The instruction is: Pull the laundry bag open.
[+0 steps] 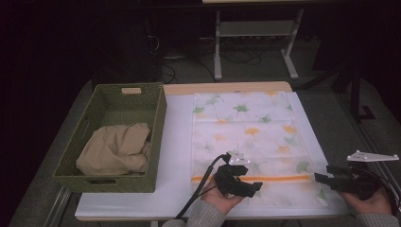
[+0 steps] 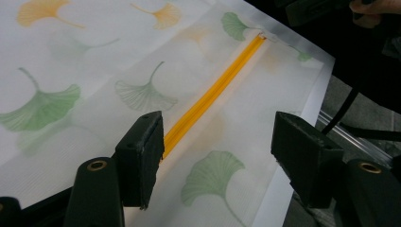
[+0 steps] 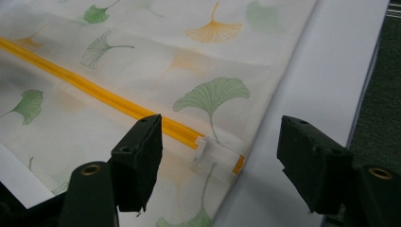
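White tabletop point(image 1: 179, 142): leaf-print zipper bag point(image 1: 246, 127) unlabelled; left tongs point(image 1: 246, 182), right tongs point(image 1: 326, 177) released.

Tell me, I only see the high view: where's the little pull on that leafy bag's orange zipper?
Observer: The right gripper view shows a white pull at the end of the orange zipper, near the edge of the bag.
Operator: Is it pinched?
Observer: No, the jaws of the right gripper stand open, either side of it, not touching.
Operator: And the left gripper?
Observer: Open too, by the zipper, gripping nothing.
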The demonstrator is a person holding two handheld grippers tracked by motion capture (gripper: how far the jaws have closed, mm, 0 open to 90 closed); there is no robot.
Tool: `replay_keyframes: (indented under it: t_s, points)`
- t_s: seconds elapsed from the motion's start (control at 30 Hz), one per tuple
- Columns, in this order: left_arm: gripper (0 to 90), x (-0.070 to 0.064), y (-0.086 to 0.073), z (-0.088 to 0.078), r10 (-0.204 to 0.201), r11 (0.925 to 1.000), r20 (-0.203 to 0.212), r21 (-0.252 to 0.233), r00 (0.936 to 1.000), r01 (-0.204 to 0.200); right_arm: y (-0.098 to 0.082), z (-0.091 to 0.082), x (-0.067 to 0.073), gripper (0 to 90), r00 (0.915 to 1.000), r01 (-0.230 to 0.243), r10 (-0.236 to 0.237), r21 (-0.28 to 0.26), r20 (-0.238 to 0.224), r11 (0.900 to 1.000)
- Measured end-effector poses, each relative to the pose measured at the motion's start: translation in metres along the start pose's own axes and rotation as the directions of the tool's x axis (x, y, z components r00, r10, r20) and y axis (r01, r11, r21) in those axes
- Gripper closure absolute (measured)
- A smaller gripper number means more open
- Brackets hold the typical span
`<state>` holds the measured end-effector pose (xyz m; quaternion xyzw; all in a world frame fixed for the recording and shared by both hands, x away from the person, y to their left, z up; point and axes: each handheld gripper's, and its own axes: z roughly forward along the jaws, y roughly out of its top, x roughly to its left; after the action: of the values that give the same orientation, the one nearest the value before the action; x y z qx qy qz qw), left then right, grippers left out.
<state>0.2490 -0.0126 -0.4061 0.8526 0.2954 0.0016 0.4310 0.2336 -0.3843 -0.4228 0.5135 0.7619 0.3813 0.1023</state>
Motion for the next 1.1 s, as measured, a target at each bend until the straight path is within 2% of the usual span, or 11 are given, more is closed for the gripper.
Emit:
replay_keyframes:
  t_s: [0.17,0.33,0.43,0.47,0.57,0.73,0.83,0.93,1.1]
  points:
    - [33.7,-0.004,0.008,0.013,-0.004,0.9997,0.039,0.026,0.9992,0.003,-0.002,-0.003,-0.001,32.0,0.9998,-0.019,0.019,-0.007,0.004,1.0]
    - [33.9,-0.01,0.015,0.025,-0.009,0.9998,0.067,0.019,0.9977,0.008,-0.001,-0.004,-0.001,34.6,0.9994,-0.035,0.035,0.005,-0.005,0.999]
    - [33.8,-0.011,0.016,0.032,-0.029,0.9994,0.075,0.023,0.9968,0.027,-0.002,-0.004,-0.001,36.0,0.9988,-0.046,0.046,0.005,-0.013,0.999]
    - [33.9,-0.012,0.017,0.035,-0.033,0.9992,0.076,0.026,0.9966,0.031,-0.002,-0.004,-0.002,38.5,0.9969,-0.069,0.069,0.012,-0.036,0.998]
    - [34.0,-0.015,0.019,0.04,-0.034,0.9992,0.071,0.026,0.9969,0.032,-0.002,-0.003,-0.003,39.2,0.9959,-0.078,0.079,0.02,-0.044,0.997]
    - [34.0,-0.018,0.025,0.051,-0.062,0.998,0.077,0.02,0.9951,0.061,-0.001,-0.004,-0.005,40.6,0.9934,-0.101,0.103,0.033,-0.052,0.994]
    - [34.1,-0.019,0.028,0.059,-0.077,0.9967,0.085,0.033,0.9934,0.074,0.001,-0.005,-0.01,42.3,0.9871,-0.148,0.151,0.049,-0.053,0.988]
    - [34.2,-0.02,0.033,0.065,-0.084,0.996,0.089,0.037,0.9924,0.081,0.003,-0.005,-0.013,45.4,0.9841,-0.167,0.17,0.061,-0.052,0.984]
    - [36.4,-0.021,0.04,0.078,-0.111,0.9932,0.112,0.045,0.9875,0.107,0.003,-0.002,-0.018,51.8,0.969,-0.228,0.238,0.128,-0.067,0.965]
